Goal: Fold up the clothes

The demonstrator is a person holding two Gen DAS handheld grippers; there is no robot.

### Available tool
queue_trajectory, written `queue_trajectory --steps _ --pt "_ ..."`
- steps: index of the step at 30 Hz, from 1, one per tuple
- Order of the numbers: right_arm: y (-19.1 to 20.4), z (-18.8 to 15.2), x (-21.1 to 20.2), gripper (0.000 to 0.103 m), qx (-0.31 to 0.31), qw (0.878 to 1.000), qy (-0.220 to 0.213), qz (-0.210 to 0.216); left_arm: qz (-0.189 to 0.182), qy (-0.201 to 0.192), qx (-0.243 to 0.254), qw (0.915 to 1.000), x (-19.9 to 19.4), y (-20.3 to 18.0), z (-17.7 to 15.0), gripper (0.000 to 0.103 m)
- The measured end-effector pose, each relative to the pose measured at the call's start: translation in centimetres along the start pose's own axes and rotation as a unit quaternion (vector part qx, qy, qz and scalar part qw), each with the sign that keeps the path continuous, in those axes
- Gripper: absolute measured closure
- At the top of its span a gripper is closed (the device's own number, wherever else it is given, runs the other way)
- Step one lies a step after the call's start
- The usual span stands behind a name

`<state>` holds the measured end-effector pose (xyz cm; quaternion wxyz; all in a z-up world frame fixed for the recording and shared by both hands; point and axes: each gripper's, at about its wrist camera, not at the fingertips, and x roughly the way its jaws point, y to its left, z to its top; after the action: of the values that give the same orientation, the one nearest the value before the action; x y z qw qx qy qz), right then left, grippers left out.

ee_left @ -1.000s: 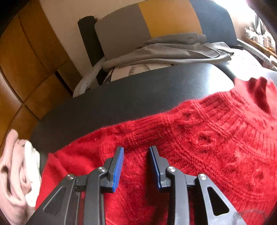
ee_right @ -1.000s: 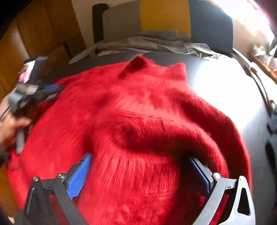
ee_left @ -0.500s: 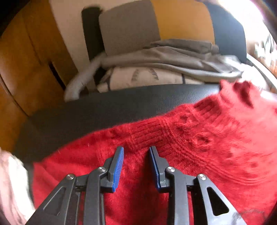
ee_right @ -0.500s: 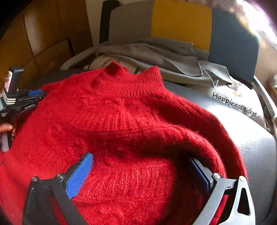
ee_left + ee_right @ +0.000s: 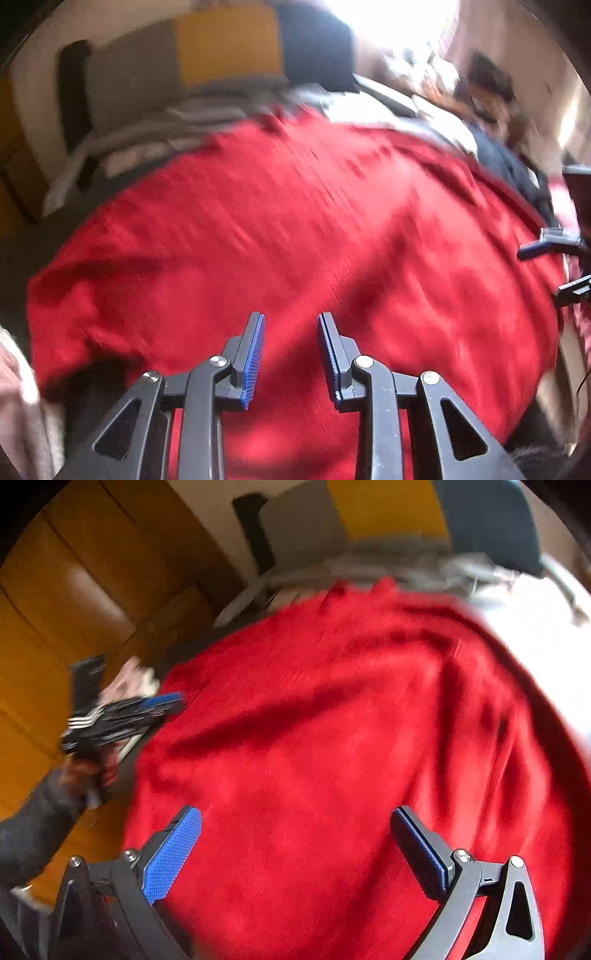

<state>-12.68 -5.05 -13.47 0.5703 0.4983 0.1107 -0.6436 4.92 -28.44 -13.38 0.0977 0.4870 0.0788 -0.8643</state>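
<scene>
1. One red knitted sweater (image 5: 295,229) lies spread over a dark padded surface (image 5: 22,254), its neck toward the grey clothes (image 5: 406,561) heaped at the far end.
2. Left gripper (image 5: 291,354) tilts steeply down above the sweater's near part, its blue pads a narrow gap apart with nothing pinched between them.
3. Right gripper (image 5: 295,845) also angles down over the sweater, jaws spread wide, fabric beneath but not clamped.
4. Left hand (image 5: 88,771), in a dark sleeve (image 5: 33,819), grips its handle beside the sweater's edge.

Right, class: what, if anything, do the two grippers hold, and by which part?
Nothing, seemingly: left gripper and right gripper stand open over the red knitted sweater; blur leaves doubt.
</scene>
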Motion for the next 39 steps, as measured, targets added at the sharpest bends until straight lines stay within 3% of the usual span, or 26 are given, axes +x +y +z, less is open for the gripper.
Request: queue_trajectory --steps 3,9,14,17,19,22,26,27,29,31,32,35,39 --pt "1.4 -3.9 1.2 0.0 -0.018 0.998 0.047 -0.04 -0.004 0.036 0.001 0.9993 -0.2 -0.9 -2.6 0.074" --pt "1.0 -8.0 0.4 0.0 -0.043 0.984 0.035 -0.169 -0.009 0.069 -0.02 0.9974 -3.3 1.9 -7.6 0.074" --pt "0.4 -8.5 0.2 0.0 -0.052 0.979 0.014 -0.197 -0.017 0.09 -0.047 0.9946 -7.5 4.8 -12.8 0.075" --pt "0.1 -8.3 0.2 0.0 -0.055 0.978 0.02 -0.2 -0.025 0.102 -0.092 0.9903 -9.6 7.0 -16.1 0.075" --pt "-0.3 -8.2 0.1 0.0 -0.051 0.978 0.018 -0.2 -0.045 0.083 -0.151 0.984 -10.3 8.4 -17.6 0.075" --pt "-0.3 -7.8 0.1 0.0 -0.04 0.977 0.022 -0.209 -0.079 0.047 -0.242 0.9661 -10.6 10.1 -19.1 0.077" --pt "-0.3 -7.1 0.1 0.0 -0.016 0.975 0.03 -0.221 -0.174 0.018 -0.254 0.9512 -9.8 7.7 -18.9 0.077" --pt "0.1 -6.8 -0.4 0.0 -0.009 0.976 0.022 -0.216 -0.201 0.018 -0.256 0.9455 -9.4 6.8 -18.9 0.077" --pt "2.4 -6.3 -1.9 0.0 -0.013 0.991 -0.018 -0.135 -0.233 0.021 -0.272 0.9335 -9.1 5.7 -19.4 0.077" --pt "6.6 -6.1 -2.3 0.0 -0.054 0.997 -0.039 -0.048 -0.228 0.021 -0.289 0.9296 -8.8 5.5 -19.9 0.077" --pt "9.0 -6.2 -1.9 0.0 -0.092 0.994 -0.04 -0.04 -0.226 0.021 -0.297 0.9275 -8.7 5.4 -20.1 0.077" --pt "17.1 -6.6 1.5 0.0 -0.235 0.971 -0.031 -0.035 -0.209 0.013 -0.328 0.9212 -9.4 7.4 -21.4 0.076" --pt "25.0 -8.7 7.7 0.0 -0.359 0.933 -0.013 -0.029 -0.185 -0.007 -0.349 0.9188 -10.9 7.8 -23.3 0.076"
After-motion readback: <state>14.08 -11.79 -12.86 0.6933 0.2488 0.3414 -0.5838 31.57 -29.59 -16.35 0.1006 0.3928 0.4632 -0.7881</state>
